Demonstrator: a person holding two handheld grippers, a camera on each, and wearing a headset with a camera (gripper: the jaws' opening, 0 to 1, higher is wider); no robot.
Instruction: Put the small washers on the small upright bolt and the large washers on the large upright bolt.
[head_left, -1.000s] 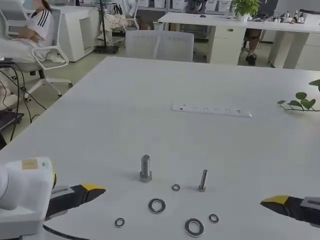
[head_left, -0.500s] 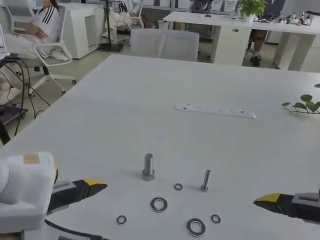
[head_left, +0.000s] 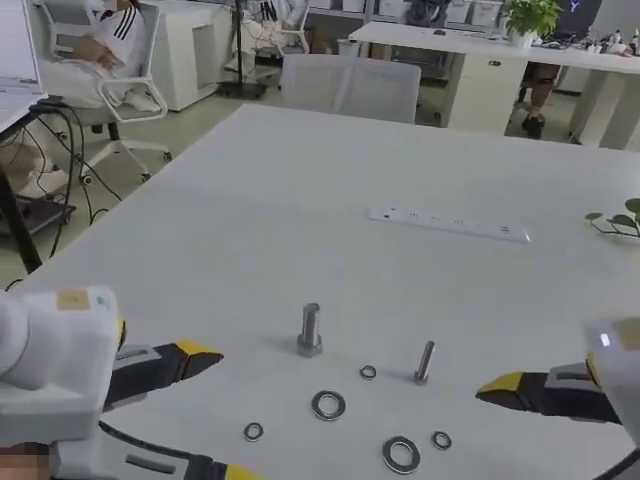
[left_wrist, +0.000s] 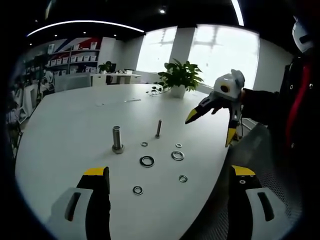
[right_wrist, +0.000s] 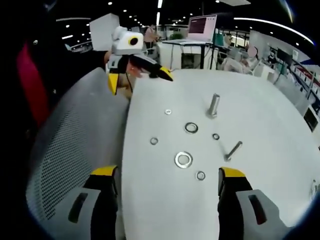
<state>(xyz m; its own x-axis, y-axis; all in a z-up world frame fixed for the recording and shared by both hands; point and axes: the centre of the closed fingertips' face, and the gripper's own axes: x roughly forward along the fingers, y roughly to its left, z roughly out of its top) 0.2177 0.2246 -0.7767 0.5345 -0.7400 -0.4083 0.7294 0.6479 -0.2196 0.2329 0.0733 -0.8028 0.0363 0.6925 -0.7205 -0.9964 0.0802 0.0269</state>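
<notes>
On the white table (head_left: 300, 200) the large bolt (head_left: 310, 330) stands upright, with the small bolt (head_left: 424, 362) to its right. Two large washers (head_left: 328, 405) (head_left: 401, 454) and several small washers (head_left: 368, 372) lie flat in front of them. My left gripper (head_left: 225, 413) hovers open at the near left edge, apart from the washers. My right gripper (head_left: 500, 388) sits at the near right, its yellow tip pointing at the small bolt. The left gripper view shows open jaws (left_wrist: 168, 172) before both bolts (left_wrist: 117, 140) (left_wrist: 158, 128). In the right gripper view the jaws (right_wrist: 167, 173) are open above a large washer (right_wrist: 183, 160).
A white power strip (head_left: 450, 223) lies mid-table beyond the bolts. A leafy sprig (head_left: 620, 222) reaches in at the right edge. A grey chair (head_left: 350, 88) stands at the far end. A person sits at the far left (head_left: 110, 40).
My right gripper has moved left, closer to the small bolt and washers. The camera has shifted, so the whole table sits a little differently. Bolts and washers have not moved.
</notes>
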